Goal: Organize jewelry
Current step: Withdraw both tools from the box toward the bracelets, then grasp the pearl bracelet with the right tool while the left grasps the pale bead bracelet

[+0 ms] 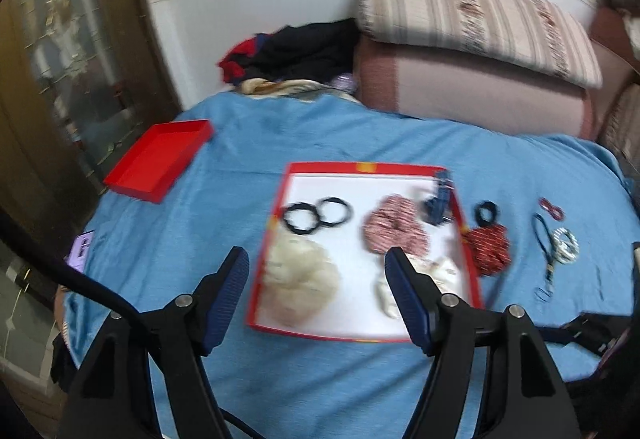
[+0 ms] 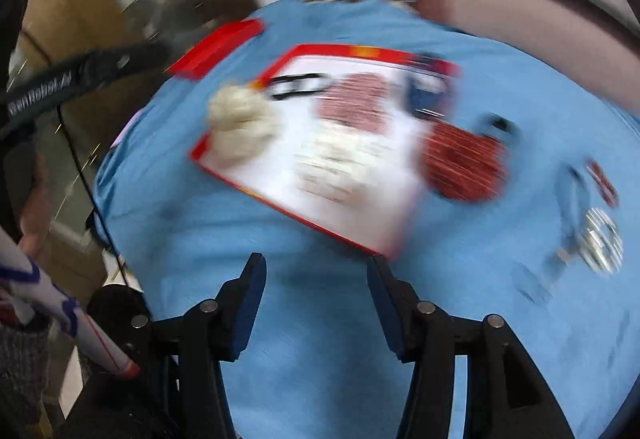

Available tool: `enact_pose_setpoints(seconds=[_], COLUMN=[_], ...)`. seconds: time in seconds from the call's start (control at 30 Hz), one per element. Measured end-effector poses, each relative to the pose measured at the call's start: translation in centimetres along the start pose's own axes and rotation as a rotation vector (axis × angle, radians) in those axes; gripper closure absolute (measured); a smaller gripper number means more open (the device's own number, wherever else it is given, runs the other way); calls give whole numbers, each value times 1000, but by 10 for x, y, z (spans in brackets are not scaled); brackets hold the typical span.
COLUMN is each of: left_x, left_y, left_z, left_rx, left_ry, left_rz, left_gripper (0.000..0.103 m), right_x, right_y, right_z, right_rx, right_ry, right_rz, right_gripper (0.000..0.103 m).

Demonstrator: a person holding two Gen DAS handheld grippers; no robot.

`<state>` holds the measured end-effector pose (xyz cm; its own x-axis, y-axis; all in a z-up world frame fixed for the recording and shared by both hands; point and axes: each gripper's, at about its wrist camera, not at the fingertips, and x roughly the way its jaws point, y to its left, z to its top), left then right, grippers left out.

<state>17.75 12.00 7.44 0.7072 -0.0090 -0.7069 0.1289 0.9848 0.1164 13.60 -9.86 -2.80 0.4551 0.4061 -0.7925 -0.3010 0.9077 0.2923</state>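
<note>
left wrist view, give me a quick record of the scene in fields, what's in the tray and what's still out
surface: blue sheet
tray: red-rimmed tray, white inside
in tray: two black hair ties, pink scrunchie, cream scrunchie, blue clip at the right rim
outside tray: red scrunchie, black hair tie, small pieces farther right
lid: red lid, left of the tray
left tool: open, empty
right tool: open, empty

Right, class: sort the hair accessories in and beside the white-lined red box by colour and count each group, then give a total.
Black hair ties: 3
Red-patterned scrunchies: 2
Cream scrunchie: 1
Silver-white tie: 1
Small red tie: 1
Total: 8, counted in the left wrist view; blurred bits in the box left out.
</note>
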Motion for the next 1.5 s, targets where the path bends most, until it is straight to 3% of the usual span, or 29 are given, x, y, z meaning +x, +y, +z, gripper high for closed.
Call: enact_pose_setpoints(seconds=[0.27, 0.5, 0.67, 0.93, 1.0, 1.17, 1.33, 1.5], left_x=[19, 57, 80, 114, 122, 147, 173, 174], left_y=[-81, -151, -173, -146, -152, -206, -260, -315], left_z=[-5, -16, -13, 23, 33, 37, 19, -8], left_rx=[86, 124, 107, 10, 6, 81, 133, 268], left_ry=[57, 172, 216, 222, 231, 284, 376, 400], left_rz=[-173, -329, -382, -386, -416, -506, -594, -655], left_gripper=[33, 33, 33, 35, 35, 38, 62, 62], right_x=[-61, -89, -75, -56, -54, -52, -48, -60], right_y=[-130, -186, -207, -229, -232, -240, -243, -254], right_z=[-63, -78, -66, -46, -46, -49, -48, -54], right_rx=[259, 357, 378, 372, 379, 406, 406, 442], right_ry=[-38, -107, -109, -117, -122, -131, -124, -156], right_rz=[-229, -320, -327, -300, -294, -280, -284, -279], right_gripper=[46, 46, 46, 46, 46, 46, 50, 50])
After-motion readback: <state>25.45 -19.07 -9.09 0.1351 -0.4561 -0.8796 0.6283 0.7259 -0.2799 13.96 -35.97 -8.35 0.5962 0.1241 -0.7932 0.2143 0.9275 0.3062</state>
